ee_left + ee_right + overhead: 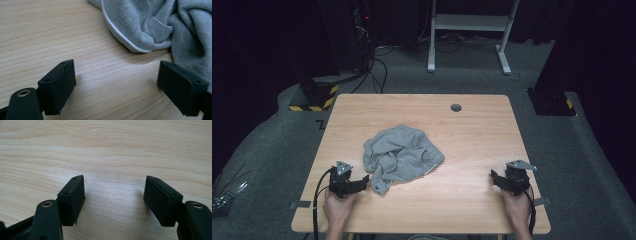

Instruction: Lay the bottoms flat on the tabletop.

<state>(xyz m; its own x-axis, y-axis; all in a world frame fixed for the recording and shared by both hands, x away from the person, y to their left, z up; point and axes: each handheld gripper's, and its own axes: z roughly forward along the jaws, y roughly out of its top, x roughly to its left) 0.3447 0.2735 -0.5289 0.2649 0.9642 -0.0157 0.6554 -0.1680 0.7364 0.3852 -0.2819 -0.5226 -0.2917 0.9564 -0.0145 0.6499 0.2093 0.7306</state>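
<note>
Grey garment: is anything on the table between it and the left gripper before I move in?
Nothing visible. The left gripper is open with bare wooden table between its jaws, and the crumpled grey garment lies just ahead of it, its white-trimmed edge nearest.

1. The light wooden rectangular table in front of me has rounded corners and a small round dark grommet hole near its far edge.
2. A crumpled grey knit garment with thin white edge piping lies on it, left of centre, toward my side.
3. My left and right sides of the tabletop show bare wood grain.
</note>
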